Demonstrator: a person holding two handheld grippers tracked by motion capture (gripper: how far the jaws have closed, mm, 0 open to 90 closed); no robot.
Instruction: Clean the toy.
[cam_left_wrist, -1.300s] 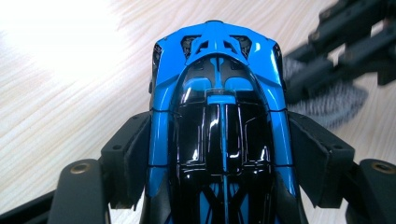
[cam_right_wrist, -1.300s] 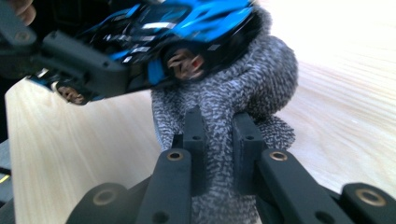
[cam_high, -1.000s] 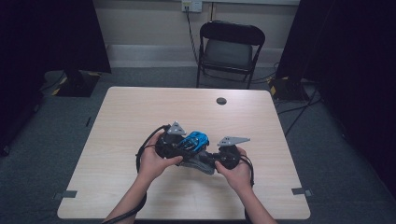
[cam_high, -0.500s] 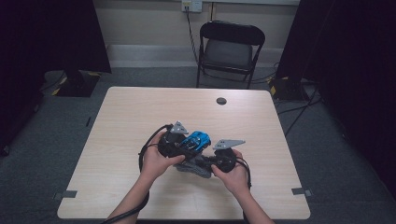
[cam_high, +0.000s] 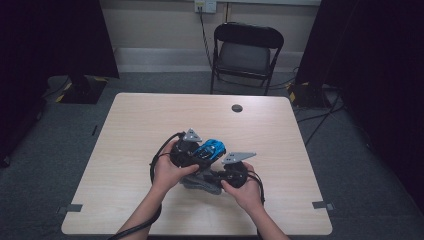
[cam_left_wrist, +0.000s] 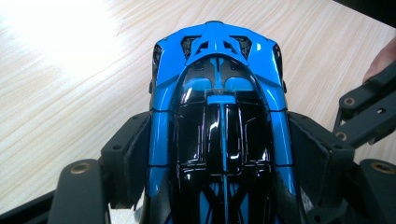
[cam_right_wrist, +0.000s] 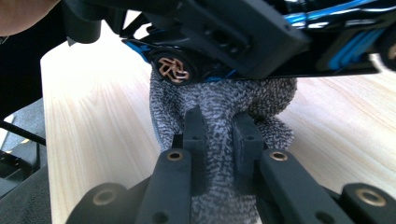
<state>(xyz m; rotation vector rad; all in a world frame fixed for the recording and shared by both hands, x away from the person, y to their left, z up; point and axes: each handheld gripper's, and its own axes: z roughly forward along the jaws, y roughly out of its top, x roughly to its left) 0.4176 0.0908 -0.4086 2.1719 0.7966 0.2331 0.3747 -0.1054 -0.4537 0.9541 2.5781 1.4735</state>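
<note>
Comparing with a moment ago, you have shifted both hands only slightly and both grips are unchanged: your left tool (cam_high: 200, 154) is clamped on the sides of the blue toy car (cam_left_wrist: 218, 116), held just above the surface (cam_high: 140, 130), and your right tool (cam_right_wrist: 219, 128) is pinched together on the grey speckled cloth (cam_right_wrist: 224, 100) pressed under the car, so the wiping looks mid-course

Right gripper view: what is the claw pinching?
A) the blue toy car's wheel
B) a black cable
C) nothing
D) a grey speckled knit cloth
D: the right claw is closed on the grey speckled knit cloth, beneath the blue and black toy car.
</note>
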